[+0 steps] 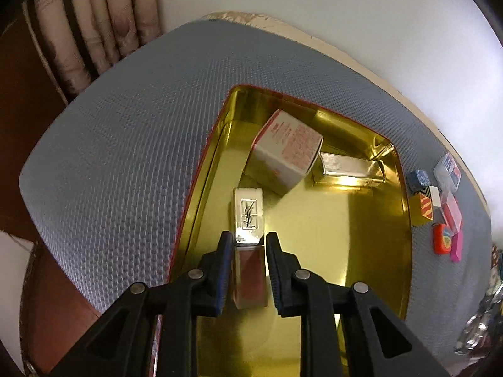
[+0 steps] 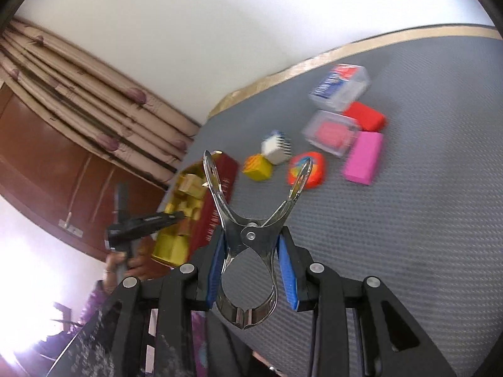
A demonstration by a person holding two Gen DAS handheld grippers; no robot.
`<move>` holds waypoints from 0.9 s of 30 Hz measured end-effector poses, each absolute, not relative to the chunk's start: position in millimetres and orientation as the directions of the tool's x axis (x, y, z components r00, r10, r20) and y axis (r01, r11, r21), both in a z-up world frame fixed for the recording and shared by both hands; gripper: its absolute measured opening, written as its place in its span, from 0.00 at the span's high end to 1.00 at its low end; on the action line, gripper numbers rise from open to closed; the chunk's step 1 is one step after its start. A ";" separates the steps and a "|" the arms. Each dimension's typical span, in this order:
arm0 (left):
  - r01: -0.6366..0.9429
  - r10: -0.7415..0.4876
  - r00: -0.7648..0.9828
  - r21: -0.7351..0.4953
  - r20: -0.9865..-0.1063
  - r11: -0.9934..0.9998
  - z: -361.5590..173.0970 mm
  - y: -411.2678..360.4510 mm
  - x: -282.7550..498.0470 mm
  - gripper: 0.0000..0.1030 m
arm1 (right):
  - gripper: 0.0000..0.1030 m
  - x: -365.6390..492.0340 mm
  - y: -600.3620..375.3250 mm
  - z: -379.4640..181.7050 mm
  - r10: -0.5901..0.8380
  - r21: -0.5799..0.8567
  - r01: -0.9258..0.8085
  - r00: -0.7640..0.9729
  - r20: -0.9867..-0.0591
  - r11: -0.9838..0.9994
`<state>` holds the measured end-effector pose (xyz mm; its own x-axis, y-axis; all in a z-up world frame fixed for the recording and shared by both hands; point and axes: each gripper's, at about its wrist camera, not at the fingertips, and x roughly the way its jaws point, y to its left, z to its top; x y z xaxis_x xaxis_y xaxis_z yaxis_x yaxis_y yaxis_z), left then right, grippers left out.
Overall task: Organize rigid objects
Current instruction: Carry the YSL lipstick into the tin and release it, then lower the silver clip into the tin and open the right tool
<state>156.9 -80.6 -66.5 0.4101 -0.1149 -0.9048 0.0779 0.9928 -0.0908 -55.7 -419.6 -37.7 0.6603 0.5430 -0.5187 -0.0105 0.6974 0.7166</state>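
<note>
In the left wrist view my left gripper (image 1: 245, 242) is over the gold tin tray (image 1: 330, 235). A lipstick tube (image 1: 248, 216) with a silver logo cap lies between its fingers, with small gaps on both sides. A white and pink carton (image 1: 287, 150) and a silver ribbed case (image 1: 349, 165) lie in the tray. In the right wrist view my right gripper (image 2: 251, 235) is shut on a metal clamp clip (image 2: 250, 235), held above the grey mat (image 2: 393, 235). The tray (image 2: 201, 207) shows at the left with the other gripper over it.
Small items lie on the mat right of the tray: yellow cube (image 2: 257, 166), white cube (image 2: 276, 147), orange round piece (image 2: 309, 169), pink block (image 2: 363, 157), red block (image 2: 364, 116), two clear boxes (image 2: 339, 88). A wall and curtain stand behind.
</note>
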 end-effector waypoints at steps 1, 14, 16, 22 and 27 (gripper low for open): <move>0.086 -0.101 0.431 -0.071 -0.897 0.994 -66.2 -82.6 158.0 0.78 | 0.70 -48.7 -412.1 -32.4 0.557 0.722 -0.027 0.656 -0.509 0.691; -0.032 -0.077 0.629 -0.125 -0.773 0.992 -9.6 -44.8 95.9 0.58 | 0.70 37.0 -296.4 -8.1 0.725 0.771 -0.192 0.532 -0.438 0.607; -0.043 -0.041 0.644 -0.090 -0.764 0.995 -9.6 -36.8 82.4 0.57 | 0.70 55.7 -276.3 -11.1 0.733 0.765 -0.196 0.502 -0.459 0.614; -0.058 0.027 0.660 -0.014 -0.750 0.998 -25.3 -18.9 62.6 0.57 | 0.70 93.6 -232.3 -33.7 0.714 0.732 -0.171 0.445 -0.541 0.660; -0.063 -0.003 0.644 -0.057 -0.765 0.996 -29.1 -11.8 66.7 0.57 | 0.70 105.5 -218.6 -57.4 0.679 0.705 -0.113 0.411 -0.609 0.700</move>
